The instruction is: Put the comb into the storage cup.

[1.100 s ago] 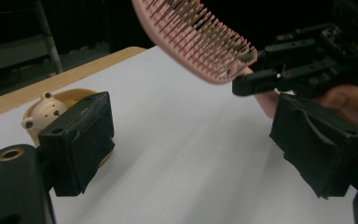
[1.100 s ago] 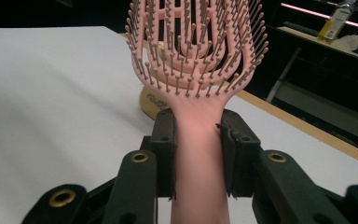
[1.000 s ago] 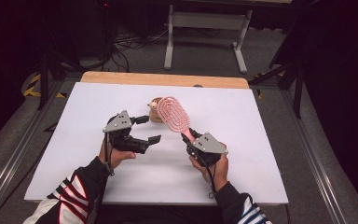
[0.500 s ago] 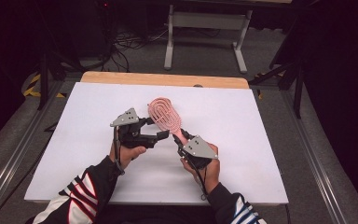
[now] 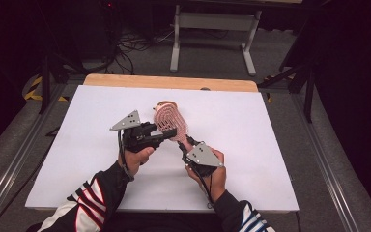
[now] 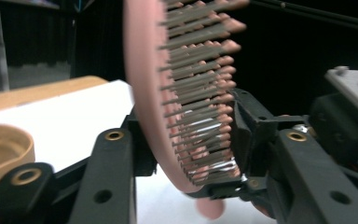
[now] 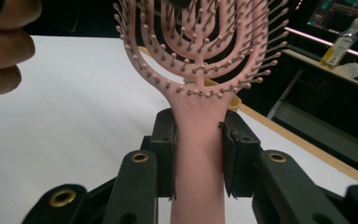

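Note:
A pink hairbrush [image 5: 172, 123] with a vented head is held above the white table. My right gripper [image 5: 186, 145] is shut on its handle [image 7: 198, 149], with the head pointing away from the person. My left gripper [image 5: 169, 133] reaches in from the left, and its jaws have just been closing on the brush head [image 6: 144, 93]. One pad lies against the smooth back, the other against the bristle tips [image 6: 214, 140]. In the right gripper view the handle sits squarely between my right gripper's [image 7: 198, 154] two pads.
A small round wooden dish [image 5: 163, 104] lies on the table just beyond the brush, also seen as a tan dish [image 6: 0, 149]. The white table top [image 5: 270, 145] has a wooden strip [image 5: 174, 82] along its far edge. Dark floor, cables and a stand lie behind.
My left gripper moved right to the brush head and closed on it. My right gripper carried the brush left and slightly nearer the person.

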`<state>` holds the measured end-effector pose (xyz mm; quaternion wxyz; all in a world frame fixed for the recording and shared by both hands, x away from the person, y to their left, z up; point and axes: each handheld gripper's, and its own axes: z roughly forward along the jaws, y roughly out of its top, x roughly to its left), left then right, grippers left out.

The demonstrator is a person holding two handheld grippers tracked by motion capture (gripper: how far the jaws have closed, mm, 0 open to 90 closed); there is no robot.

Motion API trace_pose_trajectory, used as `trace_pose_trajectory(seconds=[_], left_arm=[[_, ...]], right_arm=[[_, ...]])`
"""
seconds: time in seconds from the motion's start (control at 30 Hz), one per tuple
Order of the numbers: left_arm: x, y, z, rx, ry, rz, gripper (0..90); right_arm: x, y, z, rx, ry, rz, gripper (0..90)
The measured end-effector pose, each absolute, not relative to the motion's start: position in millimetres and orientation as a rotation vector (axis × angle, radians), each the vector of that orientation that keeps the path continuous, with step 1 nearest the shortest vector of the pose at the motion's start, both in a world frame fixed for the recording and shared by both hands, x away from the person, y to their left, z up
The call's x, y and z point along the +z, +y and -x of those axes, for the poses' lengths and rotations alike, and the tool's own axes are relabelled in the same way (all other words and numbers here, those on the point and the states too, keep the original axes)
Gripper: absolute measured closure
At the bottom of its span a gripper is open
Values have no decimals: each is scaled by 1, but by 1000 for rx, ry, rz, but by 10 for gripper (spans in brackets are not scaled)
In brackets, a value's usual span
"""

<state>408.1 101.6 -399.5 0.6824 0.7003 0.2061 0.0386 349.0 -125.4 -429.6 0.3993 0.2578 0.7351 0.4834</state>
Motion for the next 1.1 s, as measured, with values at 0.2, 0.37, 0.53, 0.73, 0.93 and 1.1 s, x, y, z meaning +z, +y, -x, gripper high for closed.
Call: trace_pose_trajectory(seconds=[0.2, 0.37, 0.53, 0.73, 0.93, 1.1], left_arm=[[-394, 99, -398, 110, 409, -1579, 625], [-391, 101, -395, 134, 394, -1582, 629], [-389, 104, -396, 144, 402, -1577, 630], [-380, 123, -399, 186, 422, -1536, 631], [-375, 137, -400, 241, 442, -1525, 631], [-374, 148, -402, 265, 469, -1522, 631]], right_arm=[[-430, -126, -348, 1240, 1871, -661, 696], [-429, -126, -346, 1249, 1906, -660, 687], [-429, -127, -345, 1267, 1923, -668, 652], [-426, -140, -342, 1271, 1940, -688, 609], [-418, -163, -339, 1318, 1890, -697, 532], [-415, -180, -339, 1359, 1851, -699, 433]])
